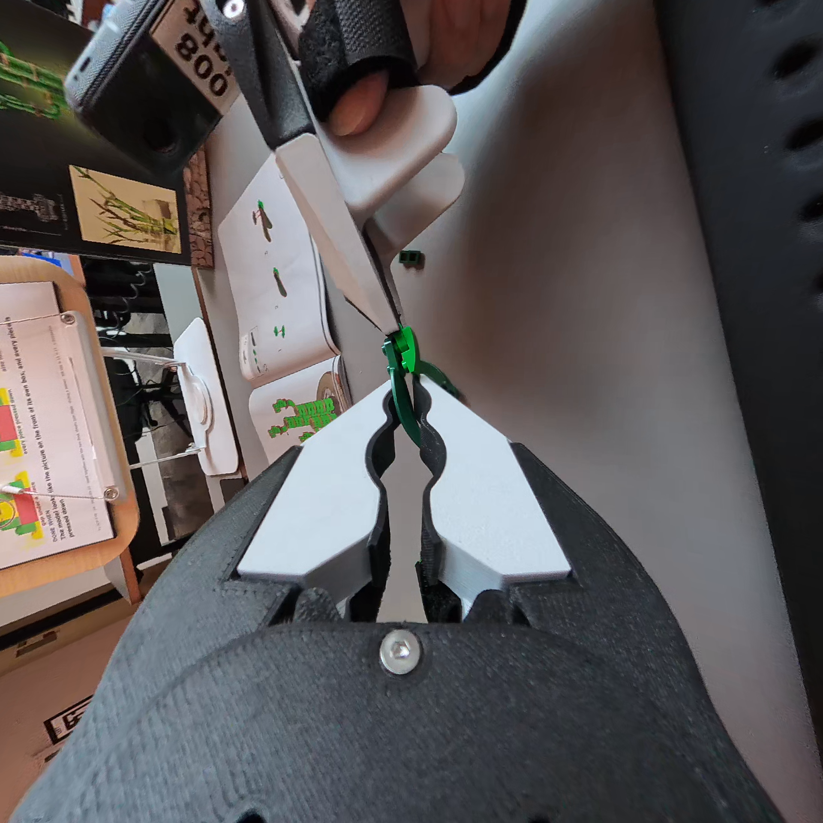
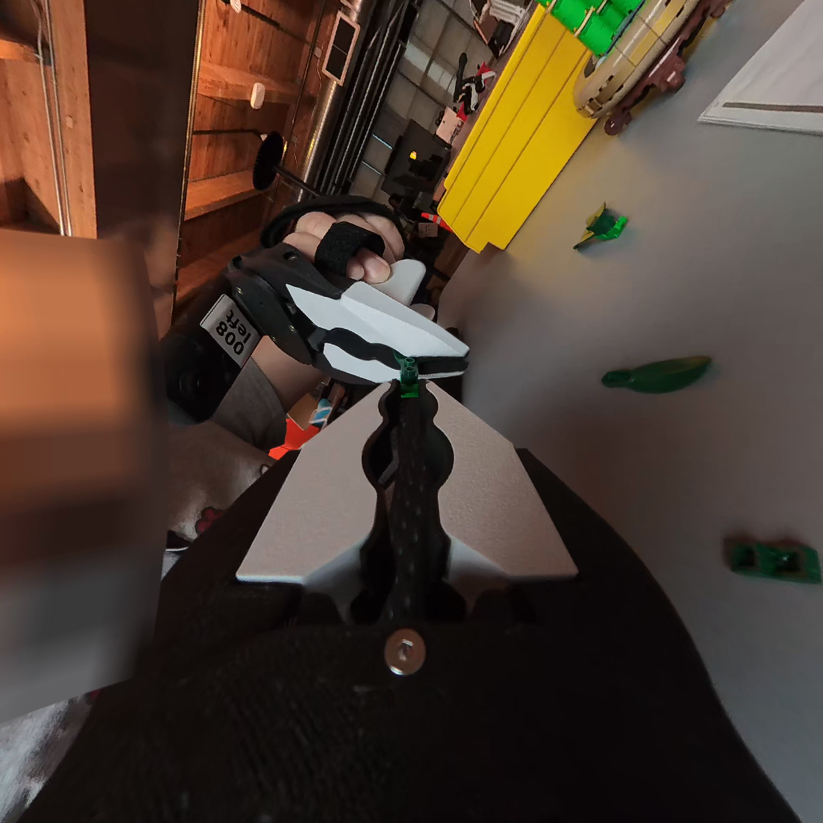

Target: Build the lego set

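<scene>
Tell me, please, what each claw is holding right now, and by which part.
The left claw pinches a dark green leaf piece along its blade. The right claw grips the small bright green piece at that leaf's end, where both tips meet.

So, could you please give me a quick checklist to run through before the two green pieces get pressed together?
1. Left gripper shut on the dark green leaf piece: ok.
2. Right gripper shut on the small green connector: ok.
3. The two pieces meet at the fingertips, bright green against dark green: ok, they touch in the left wrist view.
4. Joint fully seated: cannot tell, the contact is too small to judge.
5. Spare leaf and other green parts lie on the grey table, apart from the grippers: ok.
6. Instruction booklet open on the table: ok.
</scene>
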`<state>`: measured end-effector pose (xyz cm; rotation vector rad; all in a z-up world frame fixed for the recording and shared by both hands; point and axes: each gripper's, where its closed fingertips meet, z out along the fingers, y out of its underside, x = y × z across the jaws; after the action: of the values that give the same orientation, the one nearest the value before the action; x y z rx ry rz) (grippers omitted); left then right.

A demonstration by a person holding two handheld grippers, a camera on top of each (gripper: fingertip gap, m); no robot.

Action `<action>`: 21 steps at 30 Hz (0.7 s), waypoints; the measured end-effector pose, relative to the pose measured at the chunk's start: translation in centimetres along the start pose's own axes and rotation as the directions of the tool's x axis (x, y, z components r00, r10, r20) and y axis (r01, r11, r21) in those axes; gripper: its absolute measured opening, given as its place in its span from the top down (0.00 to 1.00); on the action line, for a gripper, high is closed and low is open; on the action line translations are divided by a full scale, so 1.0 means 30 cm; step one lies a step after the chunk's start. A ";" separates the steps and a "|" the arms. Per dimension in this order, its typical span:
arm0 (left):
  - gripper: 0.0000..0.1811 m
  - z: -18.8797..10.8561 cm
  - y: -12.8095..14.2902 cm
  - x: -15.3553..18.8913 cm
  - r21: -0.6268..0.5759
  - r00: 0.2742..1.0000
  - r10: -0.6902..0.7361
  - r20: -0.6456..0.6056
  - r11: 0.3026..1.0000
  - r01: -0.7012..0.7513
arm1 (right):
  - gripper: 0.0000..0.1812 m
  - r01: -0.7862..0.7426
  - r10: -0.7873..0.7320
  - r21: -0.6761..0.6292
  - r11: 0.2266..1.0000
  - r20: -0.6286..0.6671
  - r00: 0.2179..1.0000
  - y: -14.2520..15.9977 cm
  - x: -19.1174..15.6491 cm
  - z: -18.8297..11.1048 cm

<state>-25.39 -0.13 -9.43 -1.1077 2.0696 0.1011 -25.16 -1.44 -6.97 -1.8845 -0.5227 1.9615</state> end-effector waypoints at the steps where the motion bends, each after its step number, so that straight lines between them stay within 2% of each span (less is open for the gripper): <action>1: 0.99 -0.005 0.001 -0.006 0.006 1.000 -0.010 0.007 1.000 0.010 | 0.97 0.004 -0.004 0.013 1.000 0.005 1.000 -0.005 -0.004 0.003; 9: 1.00 -0.027 0.028 -0.046 0.016 0.994 -0.101 0.051 0.995 0.100 | 0.97 0.100 -0.097 0.113 0.989 -0.034 0.995 -0.052 -0.017 0.024; 13: 1.00 -0.029 0.044 -0.060 0.017 0.987 -0.145 0.071 0.989 0.144 | 0.97 0.170 -0.157 0.153 0.974 -0.095 0.983 -0.072 -0.015 0.032; 21: 0.98 -0.025 0.051 -0.056 0.002 0.989 -0.096 0.114 0.995 0.096 | 0.97 0.200 -0.180 0.165 0.966 -0.131 0.975 -0.083 -0.010 0.039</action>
<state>-26.43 1.64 -8.21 -1.1743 1.9129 0.1179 -26.28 0.54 -5.40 -1.7547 -0.4609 1.7060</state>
